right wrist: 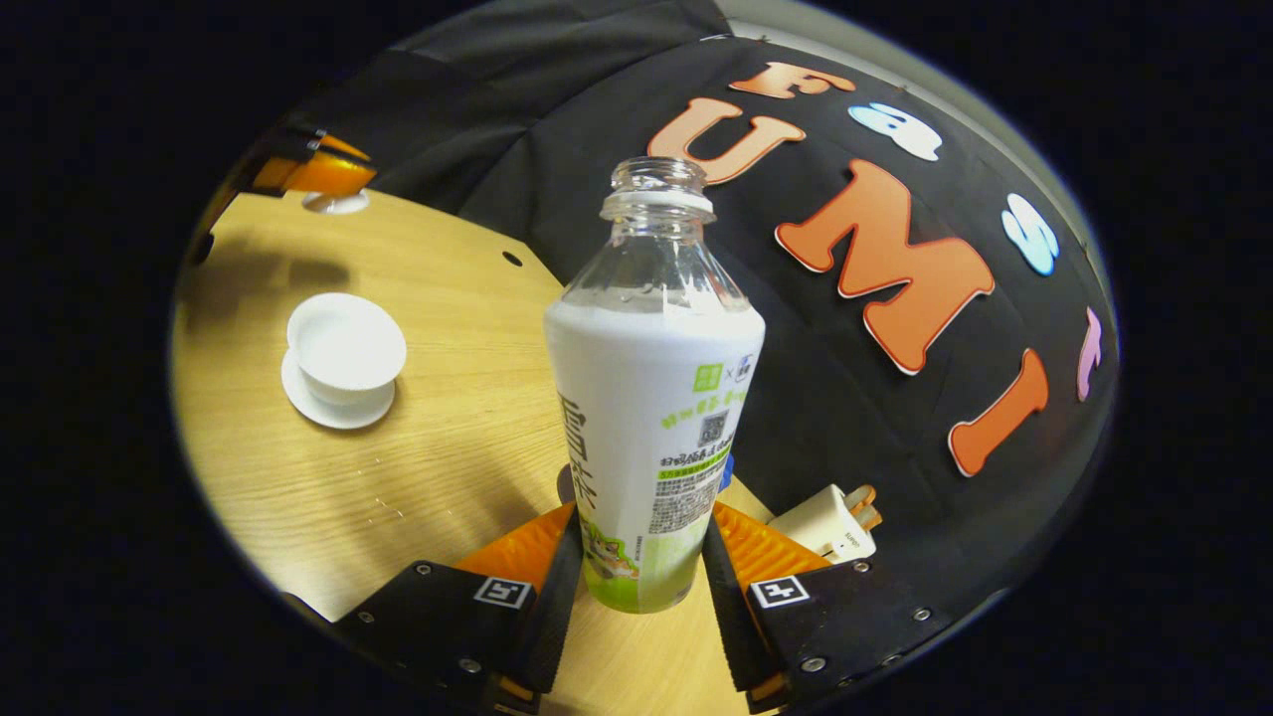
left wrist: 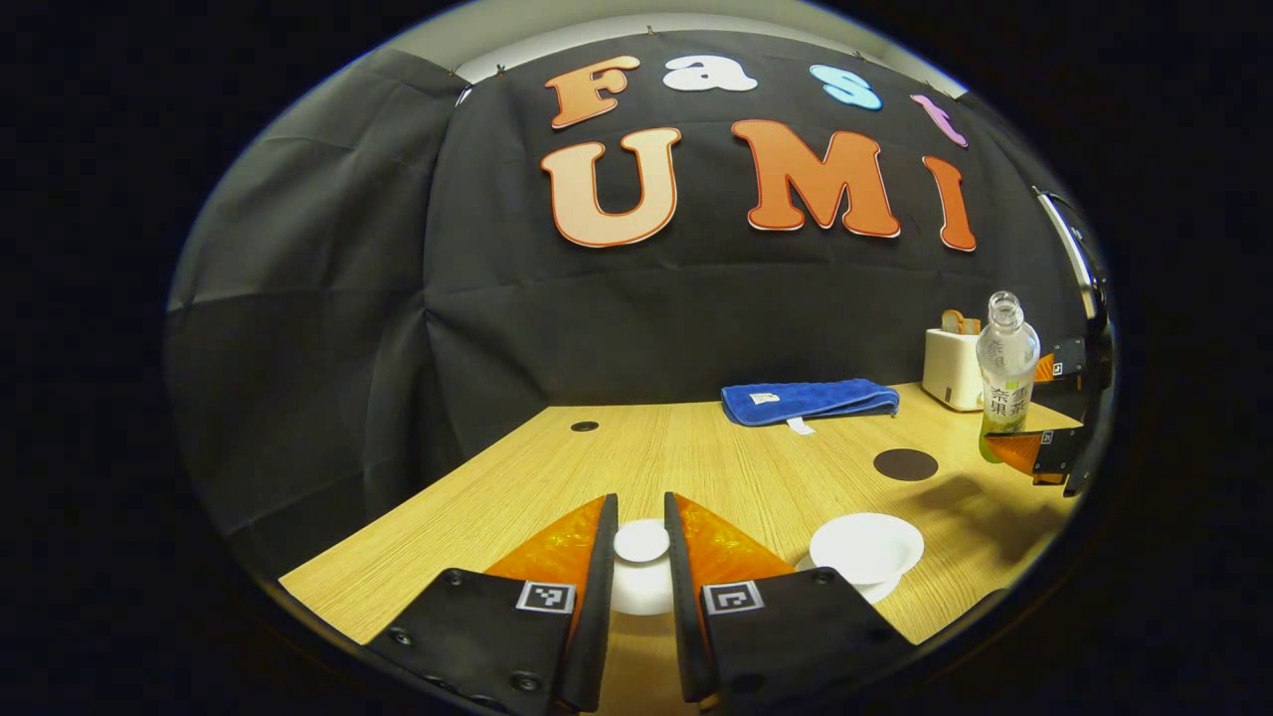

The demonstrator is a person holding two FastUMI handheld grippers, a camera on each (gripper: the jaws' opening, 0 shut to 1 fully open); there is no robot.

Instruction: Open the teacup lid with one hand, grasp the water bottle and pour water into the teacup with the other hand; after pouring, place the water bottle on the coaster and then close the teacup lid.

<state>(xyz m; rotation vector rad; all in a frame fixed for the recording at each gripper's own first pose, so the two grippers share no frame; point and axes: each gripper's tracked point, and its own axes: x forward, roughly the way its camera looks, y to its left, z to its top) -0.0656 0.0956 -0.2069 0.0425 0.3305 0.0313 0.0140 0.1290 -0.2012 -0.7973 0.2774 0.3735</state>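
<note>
The left gripper (left wrist: 640, 542) pinches the teacup lid (left wrist: 641, 542) by its small round knob, both fingers pressed against it, holding the lid off to the side of the cup above the tabletop (left wrist: 557, 467). Just beside it stands the teacup (left wrist: 866, 547) on its saucer, uncovered, its bowl white inside; whether any water is in it I cannot tell.

The right gripper (right wrist: 641, 557) is closed on the lower body of the water bottle (right wrist: 651, 398), both fingers against the label. The bottle is upright, uncapped and mostly full, well apart from the teacup (right wrist: 346, 346). In the left gripper view the bottle (left wrist: 1005, 373) stands near the far right edge, with the dark round coaster (left wrist: 905, 464) between it and the cup. Behind lie a folded blue towel (left wrist: 808, 401) and a white box (left wrist: 952, 370).

So the lid is off and the bottle is grasped. By the look of it, pouring is not yet done; after that come setting the bottle on the coaster and closing the lid.
</note>
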